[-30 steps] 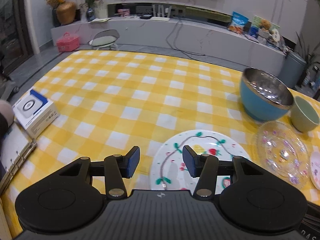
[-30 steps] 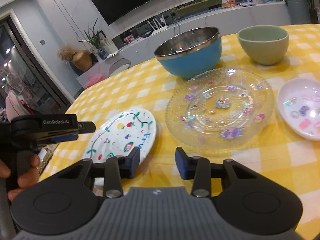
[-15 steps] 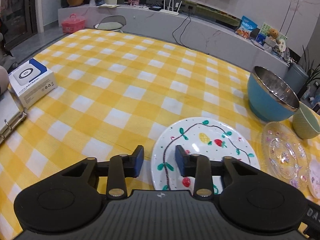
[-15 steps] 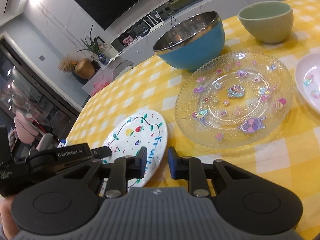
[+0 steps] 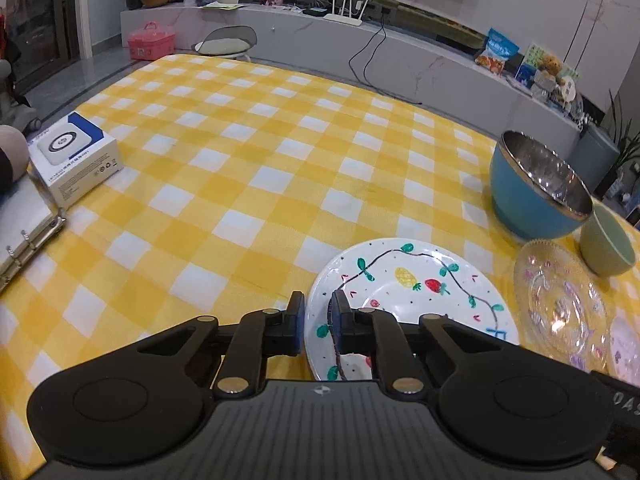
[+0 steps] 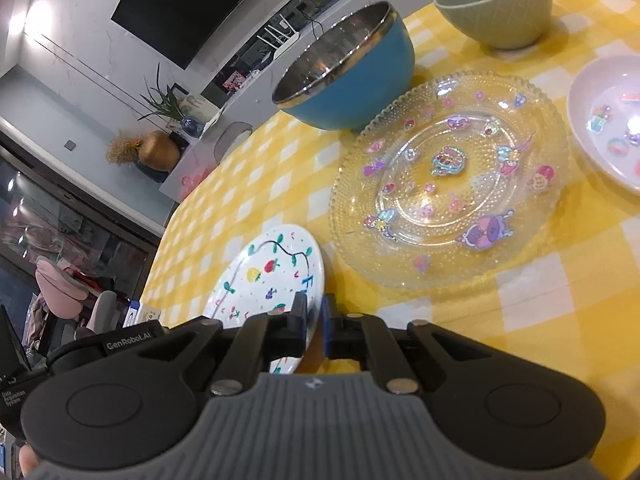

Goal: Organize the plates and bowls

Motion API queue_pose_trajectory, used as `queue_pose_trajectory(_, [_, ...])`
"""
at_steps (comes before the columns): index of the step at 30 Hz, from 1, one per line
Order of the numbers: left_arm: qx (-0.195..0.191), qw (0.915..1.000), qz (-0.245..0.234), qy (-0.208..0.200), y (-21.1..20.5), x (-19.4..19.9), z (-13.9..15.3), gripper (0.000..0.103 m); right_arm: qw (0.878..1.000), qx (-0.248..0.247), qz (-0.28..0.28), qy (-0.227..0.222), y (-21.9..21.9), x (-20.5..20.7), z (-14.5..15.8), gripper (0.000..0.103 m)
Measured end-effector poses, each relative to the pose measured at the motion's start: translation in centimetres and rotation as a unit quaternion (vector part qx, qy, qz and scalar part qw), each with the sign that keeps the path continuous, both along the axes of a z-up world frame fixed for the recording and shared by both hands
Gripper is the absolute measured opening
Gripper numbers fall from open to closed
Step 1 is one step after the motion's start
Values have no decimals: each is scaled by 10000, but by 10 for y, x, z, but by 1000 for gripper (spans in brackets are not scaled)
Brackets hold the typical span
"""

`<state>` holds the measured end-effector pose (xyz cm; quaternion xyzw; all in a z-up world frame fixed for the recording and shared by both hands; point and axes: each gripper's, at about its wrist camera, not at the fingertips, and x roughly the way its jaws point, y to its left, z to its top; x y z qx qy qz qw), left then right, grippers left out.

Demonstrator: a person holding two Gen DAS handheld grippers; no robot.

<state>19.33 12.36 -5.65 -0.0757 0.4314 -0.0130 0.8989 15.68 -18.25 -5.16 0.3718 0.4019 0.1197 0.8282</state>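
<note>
A white plate painted with fruit and vines [image 5: 416, 288] lies on the yellow checked tablecloth [image 5: 248, 168]; it also shows in the right wrist view [image 6: 268, 276]. My left gripper [image 5: 318, 322] has its jaws closed on the plate's near-left rim. My right gripper [image 6: 314, 320] has its jaws closed on the plate's right rim. A clear glass plate with stickers [image 6: 448, 176] lies to the right of it. A blue bowl with a steel inside [image 6: 344, 72], a green bowl [image 6: 496, 0] and a small pink-white dish [image 6: 608, 120] stand around it.
A white and blue box [image 5: 74, 158] and an open ring binder [image 5: 24, 232] lie at the table's left edge. A low white cabinet [image 5: 360, 52] runs behind the table. The left gripper's body [image 6: 104, 356] shows low left in the right wrist view.
Both grippers have closed from open and moved in onto the painted plate's rim, the left on its left side, the right on its right side.
</note>
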Motion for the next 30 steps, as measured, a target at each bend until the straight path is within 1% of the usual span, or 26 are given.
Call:
queue_pose_trajectory(1, [-8,10000,-3,13,0,-3,2,12,10000,-10,15,-18,-1,-2,3,5])
queue_pose_trajectory(3, [-143,9998,22,100,0,-9,4,10,10000,-65,17,12,-5,-5,7,5])
queue_pose_trajectory(5, [-248,9995,54,196,0,-16,5,8,10000,3,-14,65,-11,-11,8,5])
queue_pose_trajectory(6, [-246,9994,51,233,-2,-19,5,5,9999,58,-24,85,-15,-14,8,5])
queue_pose_trajectory(7, [-209,9994,27,264,-4,-23,5,0,9999,85,-31,114,-18,-19,9,4])
queue_pose_trajectory(8, [-236,9993,-31,288,-7,-28,5,0,9999,58,-29,135,-20,-22,11,4])
queue_pose_trajectory(9, [-370,9988,-110,310,-9,-32,6,0,9999,54,-4,141,-23,-27,12,2])
queue_pose_trajectory(10, [-422,9984,-156,330,-13,-37,8,0,9998,132,61,150,-25,-32,13,1])
queue_pose_trajectory(12, [-292,9990,-176,274,-22,-47,13,0,9996,208,119,160,-29,-42,15,1])
queue_pose_trajectory(15, [-252,9991,-241,254,-26,-57,20,0,9993,-203,55,304,-33,-52,16,2])
queue_pose_trajectory(17, [-177,9994,-195,206,-25,-62,23,6,9992,-166,26,369,-41,-56,12,2])
queue_pose_trajectory(18, [-197,9997,-112,123,-23,-65,25,14,9992,-117,4,386,-44,-57,10,2])
queue_pose_trajectory(19, [-291,9996,-13,62,-20,-68,27,19,9993,-95,-16,359,-46,-59,10,1])
queue_pose_trajectory(20, [-435,9990,97,30,-17,-71,28,29,9995,-132,-31,293,-46,-60,10,1])
queue_pose_trajectory(21, [-577,9981,194,3,-15,-74,28,32,9996,-199,-45,213,-46,-61,12,2])
queue_pose_trajectory(22, [-666,9974,256,-35,-14,-77,27,32,9996,-240,-36,106,-46,-62,13,7])
queue_pose_trajectory(23, [-703,9969,338,-80,-14,-79,27,32,9997,-236,-41,38,-48,-63,14,8])
queue_pose_trajectory(24, [-748,9962,446,-100,-14,-81,25,32,9998,-189,-64,-12,-49,-63,14,10])
queue_pose_trajectory(26, [-936,9941,546,-84,-14,-82,20,33,9999,-82,-122,-71,-53,-62,14,18])
queue_pose_trajectory(27, [-1033,9929,581,-48,-14,-81,16,36,9998,-58,-163,-97,-55,-62,13,25])
queue_pose_trajectory(28, [-1116,9919,599,-16,-14,-81,13,38,9997,-56,-202,-117,-57,-61,13,28])
queue_pose_trajectory(29, [-1184,9912,587,3,-15,-80,9,43,9996,-73,-233,-118,-58,-60,12,28])
queue_pose_trajectory(30, [-1226,9908,571,16,-16,-80,5,46,9996,-84,-246,-112,-59,-58,10,28])
